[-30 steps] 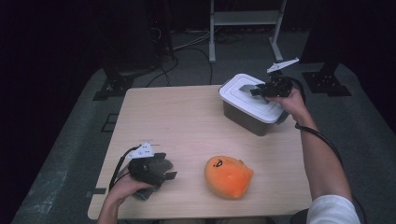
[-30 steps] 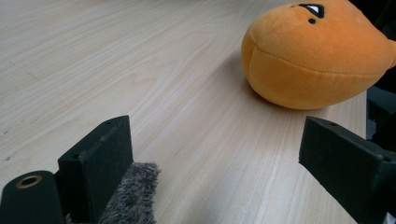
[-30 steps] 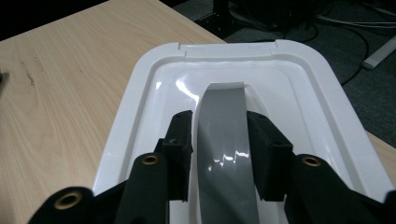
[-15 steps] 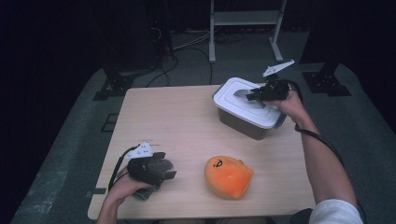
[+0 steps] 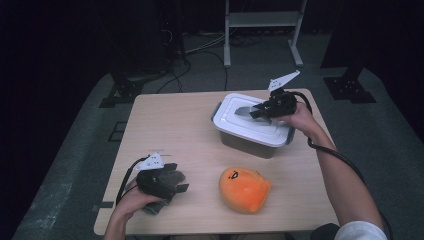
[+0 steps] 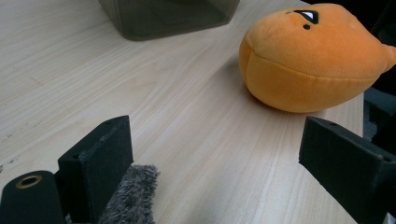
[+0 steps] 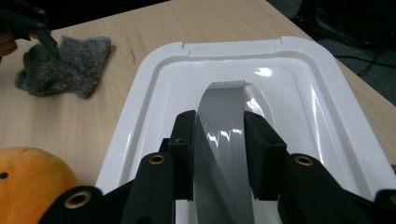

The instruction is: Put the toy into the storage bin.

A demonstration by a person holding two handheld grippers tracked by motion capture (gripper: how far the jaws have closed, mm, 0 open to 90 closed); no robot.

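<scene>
Your right gripper (image 5: 256, 111) pinches the grey handle (image 5: 245, 111) on the white lid (image 5: 250, 125) of the one box (image 5: 247, 145) at the far right of the table (image 5: 170, 125), seen from the high view; its jaws have just been closing on that handle. Your left gripper (image 5: 175, 181) rests near the front left corner over a grey cloth (image 5: 155, 207), jaws spread wide. One orange plush toy (image 5: 245, 189) lies between you and the box.

Left gripper view: both jaws stand far apart with bare wood between them, the grey cloth (image 6: 133, 198) touching the left one. The plush (image 6: 317, 56) lies ahead, the box's dark, translucent wall (image 6: 168, 18) beyond; its contents cannot be told.

Right gripper view: the jaws press both sides of the glossy grey handle (image 7: 222, 140), which arches up from the lid's sunken middle. The lid (image 7: 303, 93) is white, rounded and shiny.
</scene>
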